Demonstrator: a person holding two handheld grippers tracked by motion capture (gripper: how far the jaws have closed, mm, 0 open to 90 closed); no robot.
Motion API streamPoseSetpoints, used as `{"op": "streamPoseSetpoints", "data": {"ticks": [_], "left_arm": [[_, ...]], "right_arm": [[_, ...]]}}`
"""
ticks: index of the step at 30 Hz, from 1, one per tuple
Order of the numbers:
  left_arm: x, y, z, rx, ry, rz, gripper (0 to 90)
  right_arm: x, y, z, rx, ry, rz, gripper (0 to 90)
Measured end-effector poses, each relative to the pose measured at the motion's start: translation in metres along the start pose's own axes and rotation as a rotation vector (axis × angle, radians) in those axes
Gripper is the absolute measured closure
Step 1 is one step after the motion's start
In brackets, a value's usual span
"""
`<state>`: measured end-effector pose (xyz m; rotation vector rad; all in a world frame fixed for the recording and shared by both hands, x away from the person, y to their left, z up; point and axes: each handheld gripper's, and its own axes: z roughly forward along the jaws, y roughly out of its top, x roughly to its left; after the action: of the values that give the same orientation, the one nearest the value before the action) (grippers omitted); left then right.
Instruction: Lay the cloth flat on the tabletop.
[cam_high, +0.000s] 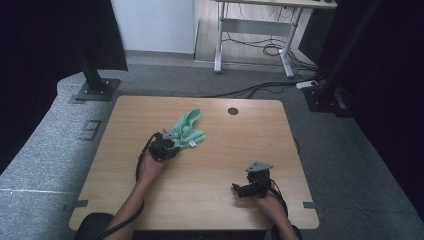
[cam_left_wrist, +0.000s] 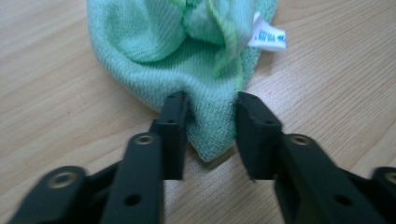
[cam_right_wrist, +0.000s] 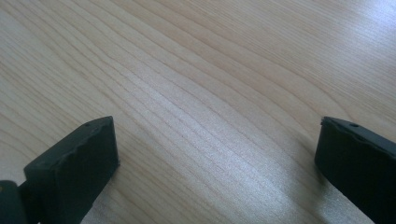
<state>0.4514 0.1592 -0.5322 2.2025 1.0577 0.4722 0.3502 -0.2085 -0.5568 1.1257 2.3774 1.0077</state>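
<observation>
So right now I'm at the grab-the-corner stage with this green cloth. It's lying bunched up on the worktop, toward the far left part, with one end trailing off toward the back edge and a little white care tag sticking out on one side.

My left gripper is down at the near end of the cloth, and a fold of the fabric sits between its fingers. From the left gripper view, the one finger looks to be touching the fabric and the other has a sliver of gap, so I'd call it parted around the corner rather than properly clamped. Not a real grip yet, as far as I can judge.

My right gripper is way off on the near right side of the worktop, well apart from the cloth. Its fingers are spread wide with nothing but bare wood between them, so it's basically idle.

Next move, I reckon: squeeze the left fingers shut on that fold, and make sure I've caught enough fabric that it won't slip out when lifted. Then bring the right one over to find another edge or corner, since that bunched pile won't spread flat one-handed. The tricky bit will be picking a single layer out of the crumple.
</observation>
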Motion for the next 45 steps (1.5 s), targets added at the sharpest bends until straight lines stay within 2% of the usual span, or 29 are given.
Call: {"op": "streamPoseSetpoints", "data": {"ticks": [2,3,6,16,22,32,37,43,45], "left_arm": [[0.000,-0.001,0.001,0.001,-0.005,0.003,68.9],[0.000,-0.002,0.000,-0.004,-0.012,0.001,74.5],[-0.002,-0.002,-0.003,0.001,-0.028,0.008,77.8],[-0.017,-0.011,-0.014,0.007,-0.083,0.029,77.9],[-0.029,-0.023,-0.024,0.006,-0.110,0.045,77.4],[-0.043,-0.046,-0.041,-0.014,-0.159,0.047,77.2],[-0.053,-0.051,-0.046,-0.014,-0.169,0.063,77.1],[-0.063,-0.054,-0.045,-0.010,-0.132,0.120,73.7],[-0.063,-0.055,-0.045,-0.020,-0.133,0.114,73.3]], "right_arm": [[0.000,0.000,0.000,0.000,0.000,0.000,0.0],[0.000,0.000,0.000,0.000,0.000,0.000,0.0],[0.000,0.000,0.000,0.000,0.000,0.000,0.0],[0.000,0.000,0.000,0.000,0.000,0.000,0.0],[0.000,0.000,0.000,0.000,0.000,0.000,0.0],[0.000,0.000,0.000,0.000,0.000,0.001,0.0],[0.000,0.000,0.000,0.000,0.000,0.000,0.0],[0.000,0.000,0.000,0.000,0.000,0.001,0.0],[0.000,0.000,0.000,0.000,0.001,-0.001,0.0]]}}
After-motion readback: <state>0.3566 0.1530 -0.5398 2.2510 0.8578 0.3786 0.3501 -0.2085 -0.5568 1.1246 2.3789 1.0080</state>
